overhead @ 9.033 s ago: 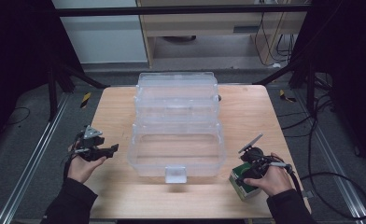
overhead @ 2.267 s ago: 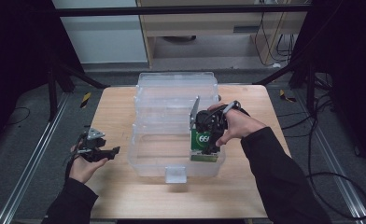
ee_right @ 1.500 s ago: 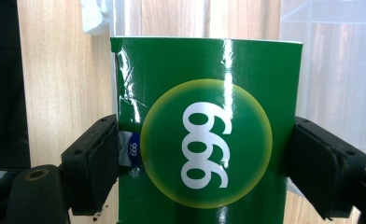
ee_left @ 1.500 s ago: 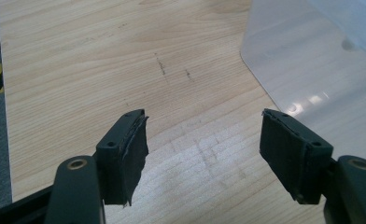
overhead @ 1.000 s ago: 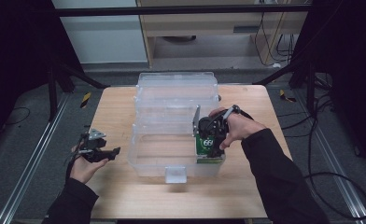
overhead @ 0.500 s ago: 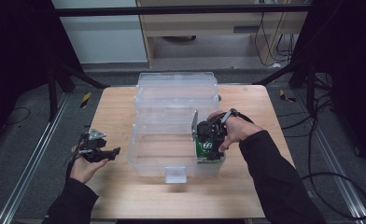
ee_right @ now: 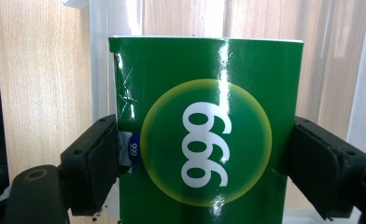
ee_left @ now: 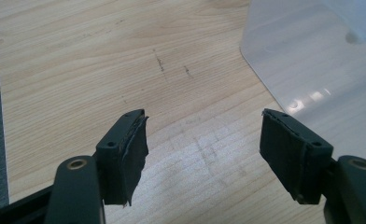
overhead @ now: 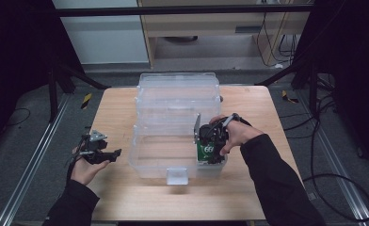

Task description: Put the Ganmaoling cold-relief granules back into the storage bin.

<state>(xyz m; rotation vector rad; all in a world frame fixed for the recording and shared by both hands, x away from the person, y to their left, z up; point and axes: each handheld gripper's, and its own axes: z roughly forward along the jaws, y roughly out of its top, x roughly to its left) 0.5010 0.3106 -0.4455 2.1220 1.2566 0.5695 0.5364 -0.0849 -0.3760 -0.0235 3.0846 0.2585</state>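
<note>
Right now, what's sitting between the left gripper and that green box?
In the high view, bare wooden table, then the clear plastic bin, whose near wall stands between the left gripper and the green box held in the right gripper.

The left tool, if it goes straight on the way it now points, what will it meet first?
Probably the clear plastic bin. The open left tool points over bare wooden table toward its wall, though depth is uncertain.
</note>
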